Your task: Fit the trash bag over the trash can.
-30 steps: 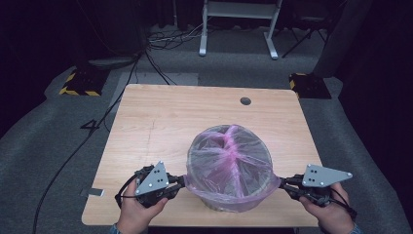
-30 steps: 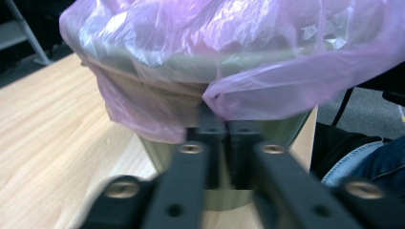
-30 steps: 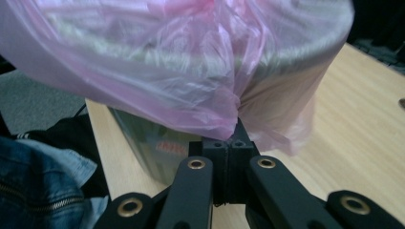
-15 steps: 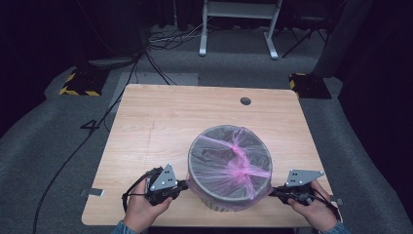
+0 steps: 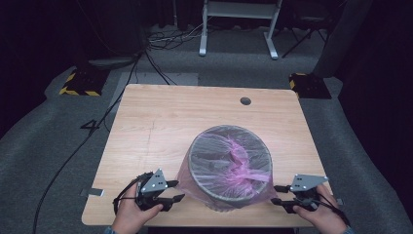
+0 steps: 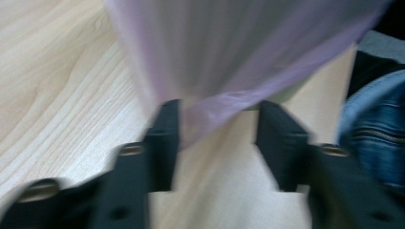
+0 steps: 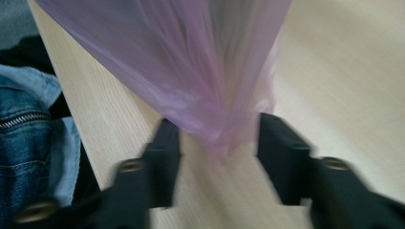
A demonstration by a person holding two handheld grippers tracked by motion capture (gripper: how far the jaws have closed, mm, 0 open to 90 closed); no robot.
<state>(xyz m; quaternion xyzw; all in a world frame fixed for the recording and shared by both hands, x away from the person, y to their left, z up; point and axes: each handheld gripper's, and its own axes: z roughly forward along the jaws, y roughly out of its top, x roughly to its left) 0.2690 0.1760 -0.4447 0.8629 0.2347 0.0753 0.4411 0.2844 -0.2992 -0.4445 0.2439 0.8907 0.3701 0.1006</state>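
Near the front edge of the wooden table (image 5: 160, 122) stands a grey bin (image 5: 229, 163) lined with a pink plastic bag (image 5: 243, 168) pulled over its rim. Beside the bin, left gripper (image 5: 176, 190) and right gripper (image 5: 274, 194) have just opened, jaws released, with bag film hanging loose between them. Beyond the table lies grey carpet (image 5: 53, 126).

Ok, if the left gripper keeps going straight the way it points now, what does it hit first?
Most likely the pink bag pulled down over the bin. The left gripper has just been opening, and a fold of bag film hangs loose between its fingers, with the bin wall right behind.
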